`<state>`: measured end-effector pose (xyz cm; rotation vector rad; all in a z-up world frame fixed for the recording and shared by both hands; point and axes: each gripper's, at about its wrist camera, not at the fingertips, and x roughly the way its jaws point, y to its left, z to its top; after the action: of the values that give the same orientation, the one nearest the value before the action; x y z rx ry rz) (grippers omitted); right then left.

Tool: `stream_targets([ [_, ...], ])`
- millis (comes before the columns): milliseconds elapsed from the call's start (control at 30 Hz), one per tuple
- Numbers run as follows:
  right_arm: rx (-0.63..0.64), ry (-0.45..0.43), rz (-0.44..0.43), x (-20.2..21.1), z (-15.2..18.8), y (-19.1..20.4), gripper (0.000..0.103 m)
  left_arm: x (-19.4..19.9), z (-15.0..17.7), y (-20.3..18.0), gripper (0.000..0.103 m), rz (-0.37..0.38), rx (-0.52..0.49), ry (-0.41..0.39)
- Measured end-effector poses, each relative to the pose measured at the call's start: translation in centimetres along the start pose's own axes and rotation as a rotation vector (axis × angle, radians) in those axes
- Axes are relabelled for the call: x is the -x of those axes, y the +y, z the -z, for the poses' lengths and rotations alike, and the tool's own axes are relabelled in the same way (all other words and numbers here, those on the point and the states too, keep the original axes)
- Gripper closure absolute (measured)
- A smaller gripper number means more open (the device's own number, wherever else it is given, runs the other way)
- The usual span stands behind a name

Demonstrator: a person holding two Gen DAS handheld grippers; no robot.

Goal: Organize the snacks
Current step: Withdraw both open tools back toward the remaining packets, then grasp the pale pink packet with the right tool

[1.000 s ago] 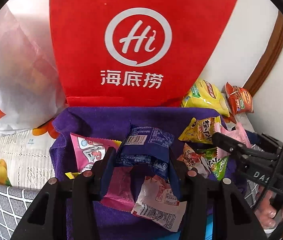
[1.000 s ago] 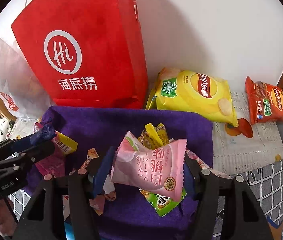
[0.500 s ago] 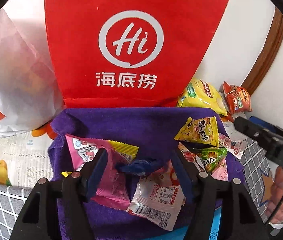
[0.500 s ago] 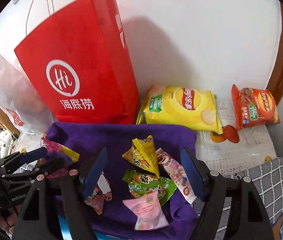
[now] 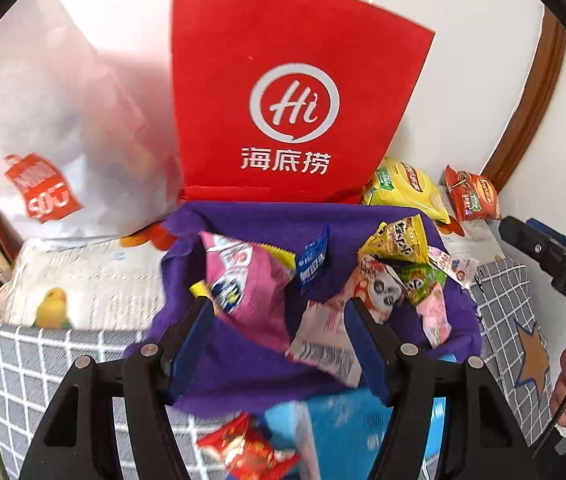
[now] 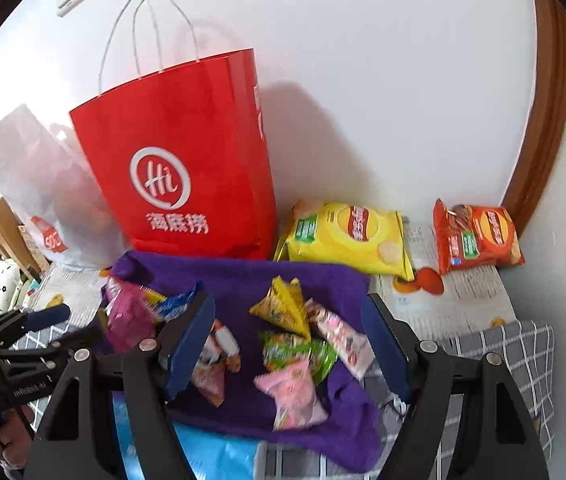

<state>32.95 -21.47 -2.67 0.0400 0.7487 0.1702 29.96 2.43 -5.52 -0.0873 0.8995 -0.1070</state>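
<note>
Both tools empty above the snack pile

The left tool point(image 5: 279, 316) and right tool point(image 6: 289, 338) gape wide, gripping nothing. Small snack packets point(image 6: 283, 312) lie scattered on the purple cloth point(image 6: 243, 276), near the red paper bag point(image 6: 187, 160); a yellow chip bag point(image 6: 347, 236) lies far right.

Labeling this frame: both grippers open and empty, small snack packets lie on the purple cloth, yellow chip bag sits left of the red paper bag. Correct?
One error: the yellow chip bag sits right of the red paper bag, as the right wrist view shows. The left gripper and right gripper are open and empty, with small packets on the purple cloth.
</note>
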Motion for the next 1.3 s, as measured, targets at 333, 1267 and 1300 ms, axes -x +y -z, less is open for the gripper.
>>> stream_targets([
  [333, -0.031, 0.003, 0.0, 5.6, 4.7, 1.4, 0.036, 6.4, 4.4, 1.1, 0.037, -0.01, 0.004, -0.032],
  [1267, 0.061, 0.232, -0.169, 5.2, 21.1, 12.4, 0.038, 11.4, 13.5, 8.3, 0.037, -0.107, 0.085, -0.034],
  [1300, 0.065, 0.24, -0.185, 5.1, 21.3, 12.8, 0.038, 11.4, 13.6, 8.5, 0.037, -0.107, 0.09, -0.033],
])
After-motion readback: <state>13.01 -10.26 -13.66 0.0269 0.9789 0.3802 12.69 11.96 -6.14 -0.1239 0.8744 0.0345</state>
